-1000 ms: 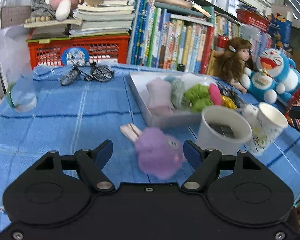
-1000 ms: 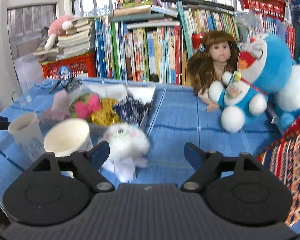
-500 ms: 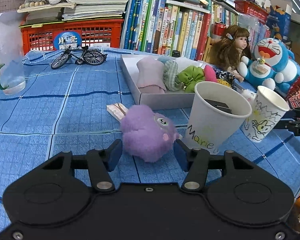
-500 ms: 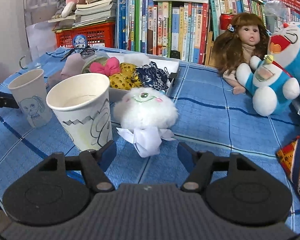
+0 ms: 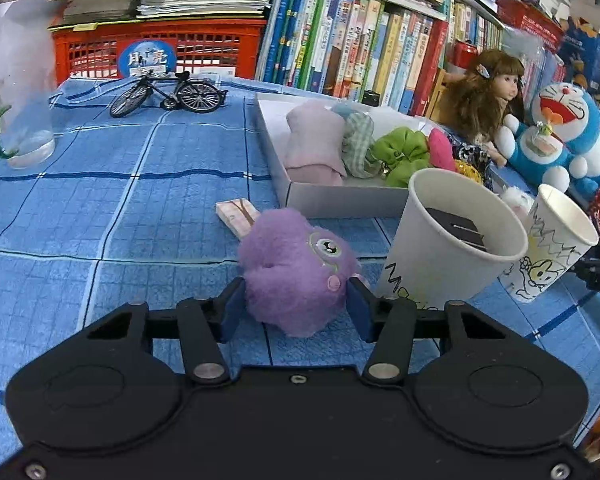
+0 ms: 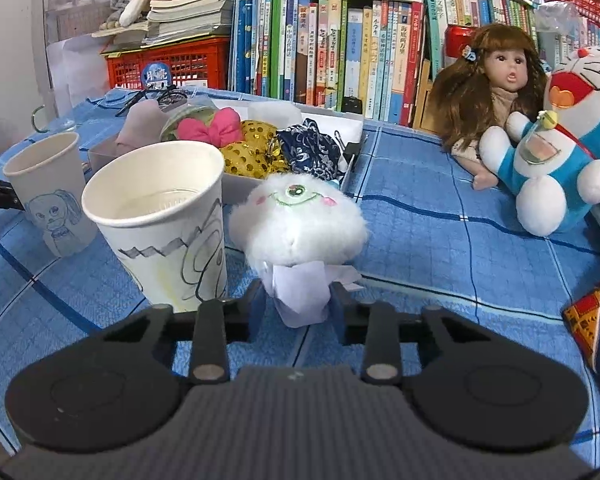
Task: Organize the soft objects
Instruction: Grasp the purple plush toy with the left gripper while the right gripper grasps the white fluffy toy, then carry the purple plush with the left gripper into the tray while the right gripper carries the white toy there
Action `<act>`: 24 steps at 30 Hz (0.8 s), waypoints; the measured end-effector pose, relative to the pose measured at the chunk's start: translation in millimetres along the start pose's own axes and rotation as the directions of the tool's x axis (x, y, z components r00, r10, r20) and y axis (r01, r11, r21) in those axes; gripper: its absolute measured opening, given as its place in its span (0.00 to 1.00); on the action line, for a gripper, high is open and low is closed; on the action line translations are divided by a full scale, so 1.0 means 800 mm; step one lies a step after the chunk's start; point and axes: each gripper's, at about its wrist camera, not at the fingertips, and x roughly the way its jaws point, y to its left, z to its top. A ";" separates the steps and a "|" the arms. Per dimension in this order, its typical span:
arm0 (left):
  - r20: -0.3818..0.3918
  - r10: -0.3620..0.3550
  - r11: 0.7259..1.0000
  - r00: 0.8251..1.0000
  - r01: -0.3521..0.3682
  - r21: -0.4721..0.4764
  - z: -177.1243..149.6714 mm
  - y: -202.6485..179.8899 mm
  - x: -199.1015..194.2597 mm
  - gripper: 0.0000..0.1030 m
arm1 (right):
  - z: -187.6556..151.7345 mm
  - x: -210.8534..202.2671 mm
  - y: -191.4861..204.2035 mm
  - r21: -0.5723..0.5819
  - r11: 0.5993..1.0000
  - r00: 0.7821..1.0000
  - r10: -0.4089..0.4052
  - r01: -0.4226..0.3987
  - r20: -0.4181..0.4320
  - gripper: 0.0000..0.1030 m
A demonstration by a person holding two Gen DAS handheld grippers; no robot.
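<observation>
On blue cloth, both grippers closing round plush toys.
Left gripper (image 5: 294, 306) pads press purple plush (image 5: 296, 270); only right view shows right gripper (image 6: 296, 306) nipping white plush's paper tag (image 6: 300, 292).

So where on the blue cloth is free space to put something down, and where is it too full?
Free: the blue cloth between the glass jar, the toy bicycle and the white box; also the cloth between the white plush and the doll. Crowded: around the two paper cups and inside the box.
</observation>
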 end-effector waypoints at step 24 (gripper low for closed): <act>0.015 0.019 0.999 1.000 -0.020 0.032 -0.025 -0.011 -0.027 0.50 | 0.011 -0.049 0.013 -0.004 0.999 0.998 -0.036 0.036 0.054 0.36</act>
